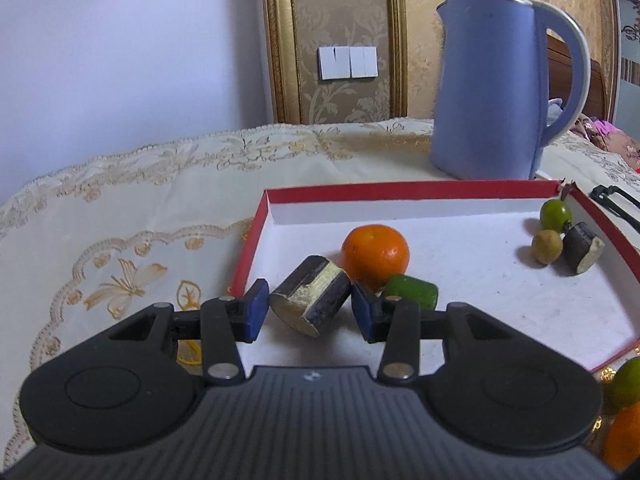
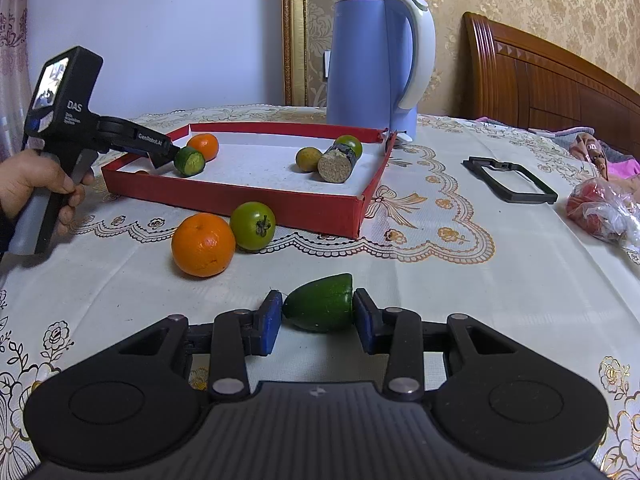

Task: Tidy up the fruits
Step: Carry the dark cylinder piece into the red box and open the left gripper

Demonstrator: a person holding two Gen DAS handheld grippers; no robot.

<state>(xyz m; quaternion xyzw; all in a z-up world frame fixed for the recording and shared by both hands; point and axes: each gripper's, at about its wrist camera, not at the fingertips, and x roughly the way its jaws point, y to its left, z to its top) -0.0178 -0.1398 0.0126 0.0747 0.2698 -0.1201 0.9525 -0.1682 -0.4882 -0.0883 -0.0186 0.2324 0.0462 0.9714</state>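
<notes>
Right gripper [image 2: 314, 316] has its jaws clamped on the pointy dark-green fruit [image 2: 320, 304] just above the worktop; lift clear, then carry toward the shallow red-walled cardboard tray [image 2: 256, 200] at 12 o'clock. Left gripper [image 1: 308, 308] jaws apart around the dark cut sugarcane chunk [image 1: 310, 296].

In the right wrist view, at the left of the frame, the left gripper [image 2: 170, 154] carries white lettering: "DAS" stands on the side of its upright black body below the small screen, with smaller lines beneath it too fine to read, and "GenRobot.AI" runs along the arm that reaches toward the red tray [image 2: 240, 200]. At the far right edge of both views, pink cloth on the bed [image 2: 592, 148] shows a few letters, too small and cut off to make out. Each gripper's ribbed base bears only a small pale mark, not readable.
</notes>
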